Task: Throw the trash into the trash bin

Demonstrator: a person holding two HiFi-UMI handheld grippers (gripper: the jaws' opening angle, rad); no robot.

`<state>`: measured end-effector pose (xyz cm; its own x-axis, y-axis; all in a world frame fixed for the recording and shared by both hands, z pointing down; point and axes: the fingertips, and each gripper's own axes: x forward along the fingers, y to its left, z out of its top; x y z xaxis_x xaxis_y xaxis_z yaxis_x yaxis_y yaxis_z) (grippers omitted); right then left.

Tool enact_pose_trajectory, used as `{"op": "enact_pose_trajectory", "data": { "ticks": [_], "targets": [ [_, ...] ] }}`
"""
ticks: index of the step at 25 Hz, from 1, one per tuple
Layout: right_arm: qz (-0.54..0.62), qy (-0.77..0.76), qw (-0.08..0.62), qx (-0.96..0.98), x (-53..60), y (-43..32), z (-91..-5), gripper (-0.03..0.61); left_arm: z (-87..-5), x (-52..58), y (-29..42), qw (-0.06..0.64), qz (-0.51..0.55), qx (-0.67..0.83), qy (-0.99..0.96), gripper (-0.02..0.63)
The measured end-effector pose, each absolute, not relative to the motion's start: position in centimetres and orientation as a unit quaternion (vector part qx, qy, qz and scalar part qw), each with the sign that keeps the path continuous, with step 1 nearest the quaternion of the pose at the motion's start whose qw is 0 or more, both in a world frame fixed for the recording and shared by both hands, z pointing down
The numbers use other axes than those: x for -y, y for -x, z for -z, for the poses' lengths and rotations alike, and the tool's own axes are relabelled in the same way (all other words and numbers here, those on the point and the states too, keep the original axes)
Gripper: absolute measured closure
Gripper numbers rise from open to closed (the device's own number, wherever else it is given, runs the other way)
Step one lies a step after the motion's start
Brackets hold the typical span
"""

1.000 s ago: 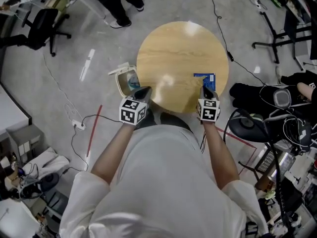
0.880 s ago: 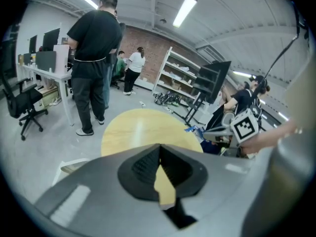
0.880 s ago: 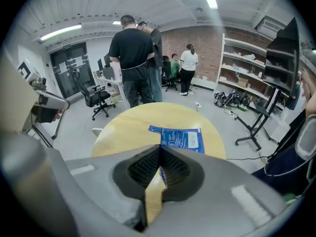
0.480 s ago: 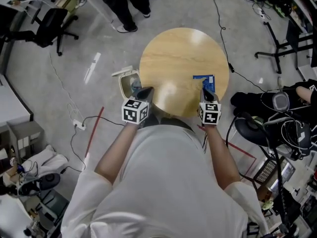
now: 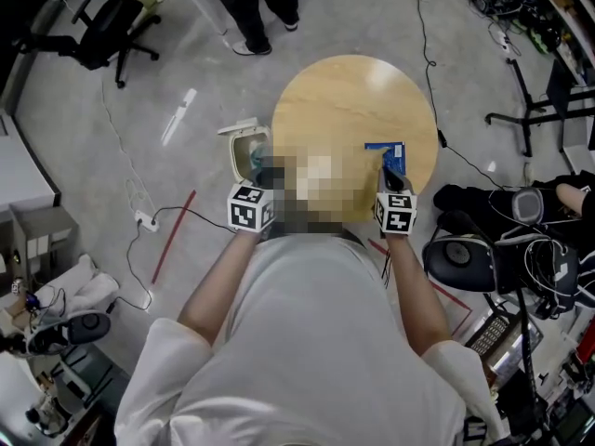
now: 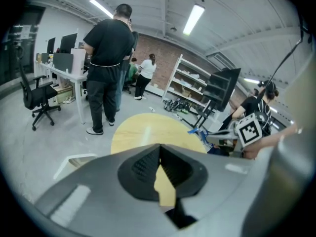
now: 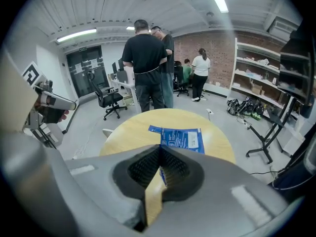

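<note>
**Legend.** A round, pale wooden table (image 5: pixel 358 91) bore a flat, glossy blue plastic packet (image 7: pixel 178 137) near its right edge. A small white plastic trash bin (image 5: pixel 244 151), lid raised, stood on the smooth grey floor (image 5: pixel 112 156) just beside the table's left. The ribbed dark jaws of the right gripper (image 7: pixel 160 148) were pressed together, tips at the packet's near edge, while those of the left gripper (image 6: pixel 159 148) were likewise together, nothing between them, near the bin.
</note>
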<state>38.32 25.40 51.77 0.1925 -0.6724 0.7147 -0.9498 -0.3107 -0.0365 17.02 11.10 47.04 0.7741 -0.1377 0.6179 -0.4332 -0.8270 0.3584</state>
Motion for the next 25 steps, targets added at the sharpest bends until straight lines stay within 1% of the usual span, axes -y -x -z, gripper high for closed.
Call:
{"op": "enact_pose_trajectory", "data": {
  "ticks": [14,25],
  "targets": [
    [-0.307,-0.711,0.225,0.591,-18.8,-31.1,-50.6,0.577,-45.9,-6.6,-9.5,0.258,-0.276,0.194,-0.905,0.611],
    [-0.297,-0.684,0.236,0.623,-14.9,-23.4,-50.1,0.577,-46.2,-4.4,-2.0,0.273,-0.268,0.221,-0.897,0.611]
  ]
}}
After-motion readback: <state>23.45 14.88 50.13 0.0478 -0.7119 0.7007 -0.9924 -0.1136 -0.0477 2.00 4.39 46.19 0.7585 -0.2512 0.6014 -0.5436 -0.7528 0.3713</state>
